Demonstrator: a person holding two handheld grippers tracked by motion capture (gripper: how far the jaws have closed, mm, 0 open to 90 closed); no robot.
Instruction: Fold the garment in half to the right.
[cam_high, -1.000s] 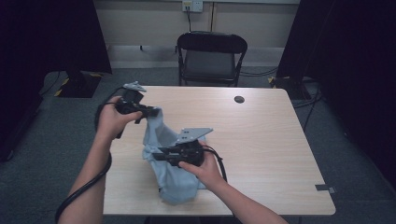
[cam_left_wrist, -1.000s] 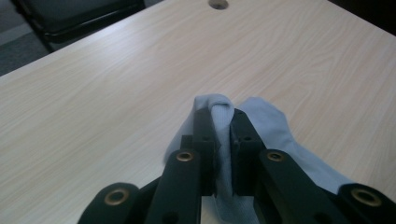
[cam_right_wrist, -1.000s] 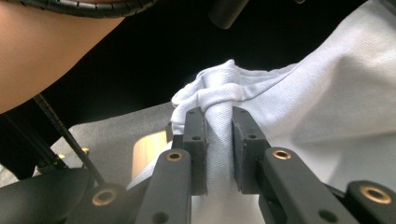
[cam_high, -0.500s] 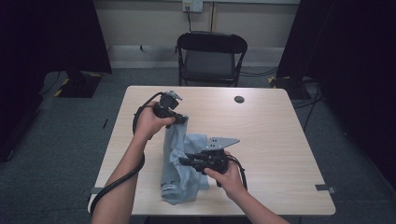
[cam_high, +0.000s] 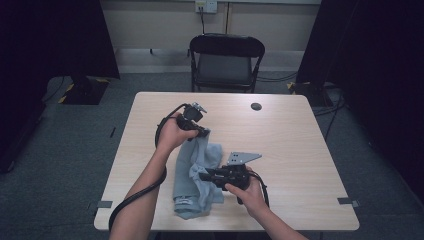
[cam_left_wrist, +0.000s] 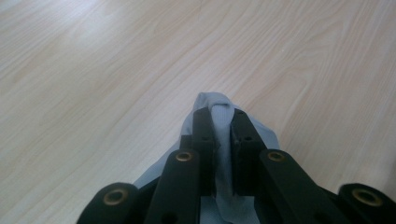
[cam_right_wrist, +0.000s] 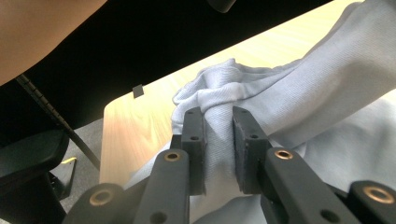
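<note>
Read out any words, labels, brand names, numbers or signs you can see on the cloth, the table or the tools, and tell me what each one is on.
No text can be read.
A small pale tag near the lower edge of the grey cloth: too small and blurred to read.
The left hand-held gripper, the right hand-held gripper and the table: no lettering visible.
</note>
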